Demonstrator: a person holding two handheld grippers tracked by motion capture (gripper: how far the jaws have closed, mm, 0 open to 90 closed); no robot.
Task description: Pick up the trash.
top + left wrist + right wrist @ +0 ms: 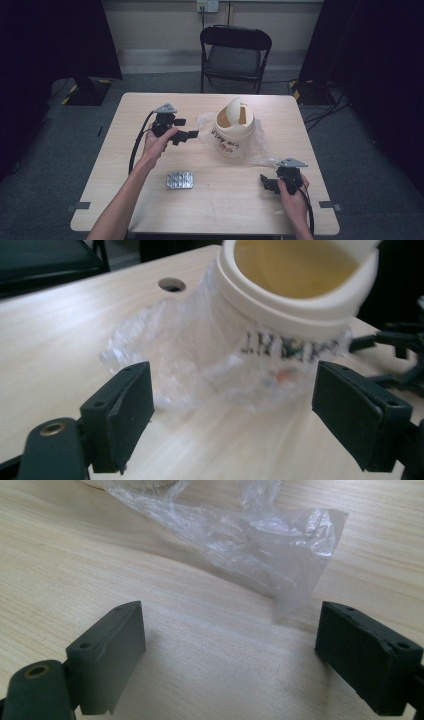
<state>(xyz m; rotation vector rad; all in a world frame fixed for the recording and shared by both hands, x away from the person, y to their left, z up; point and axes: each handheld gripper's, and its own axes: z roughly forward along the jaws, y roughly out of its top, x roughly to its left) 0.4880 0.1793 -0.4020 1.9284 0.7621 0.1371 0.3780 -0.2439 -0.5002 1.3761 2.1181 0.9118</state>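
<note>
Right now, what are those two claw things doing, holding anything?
Left gripper: open, empty, pointed at the plastic bag around the bin.
Right gripper: open, empty, over the table.

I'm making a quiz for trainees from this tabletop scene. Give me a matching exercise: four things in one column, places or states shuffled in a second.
Things:
1. small bin
2. blister pack
3. left gripper
4. folding chair

Places or states:
A. beyond the table's far edge
B. lying flat near the table's middle front
C. cream, lined with a clear plastic bag
D. open, pointing at the bin's bag

Pairs: 1-C, 2-B, 3-D, 4-A
</note>
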